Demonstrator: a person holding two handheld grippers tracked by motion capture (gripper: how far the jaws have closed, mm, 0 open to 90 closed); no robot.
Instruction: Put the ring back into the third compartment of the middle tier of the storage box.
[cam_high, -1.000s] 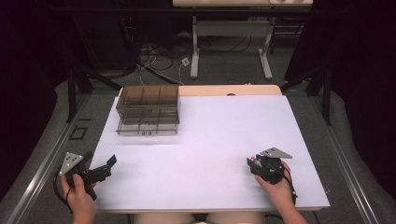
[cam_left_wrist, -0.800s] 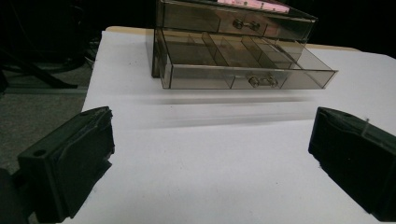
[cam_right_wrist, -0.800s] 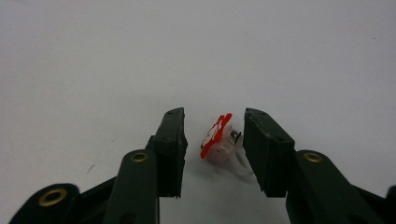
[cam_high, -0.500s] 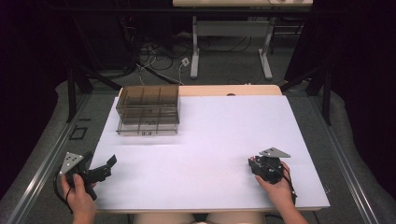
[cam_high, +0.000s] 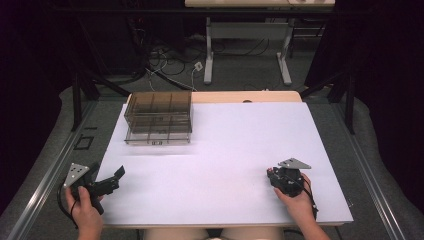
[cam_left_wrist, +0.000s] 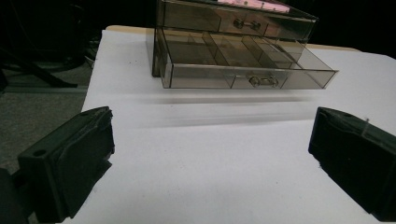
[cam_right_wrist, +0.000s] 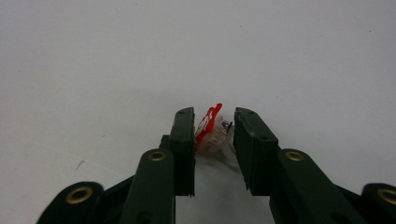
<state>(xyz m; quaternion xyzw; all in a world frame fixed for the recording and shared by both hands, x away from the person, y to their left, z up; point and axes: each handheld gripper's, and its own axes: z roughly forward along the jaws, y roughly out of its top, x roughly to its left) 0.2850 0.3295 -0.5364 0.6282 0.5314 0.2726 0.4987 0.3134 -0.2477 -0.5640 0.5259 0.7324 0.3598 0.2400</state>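
My right gripper (cam_right_wrist: 213, 135) pinches a small red-and-white packet (cam_right_wrist: 210, 128) near the table's (cam_high: 225, 150) near right corner; my left gripper (cam_left_wrist: 210, 154) is spread wide. I'd hold the pinch firm and carry it low toward the open drawer (cam_left_wrist: 243, 63).

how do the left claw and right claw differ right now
The left claw stands wide open with nothing between its jaws, while the right claw is nearly closed around a small red and white item.

The left claw faces the smoky clear drawer box, whose lower drawer is pulled out; the right claw looks down at bare white table.

The left claw sits at the table's left edge, the right claw near its right front.

Both are black and hand-held.
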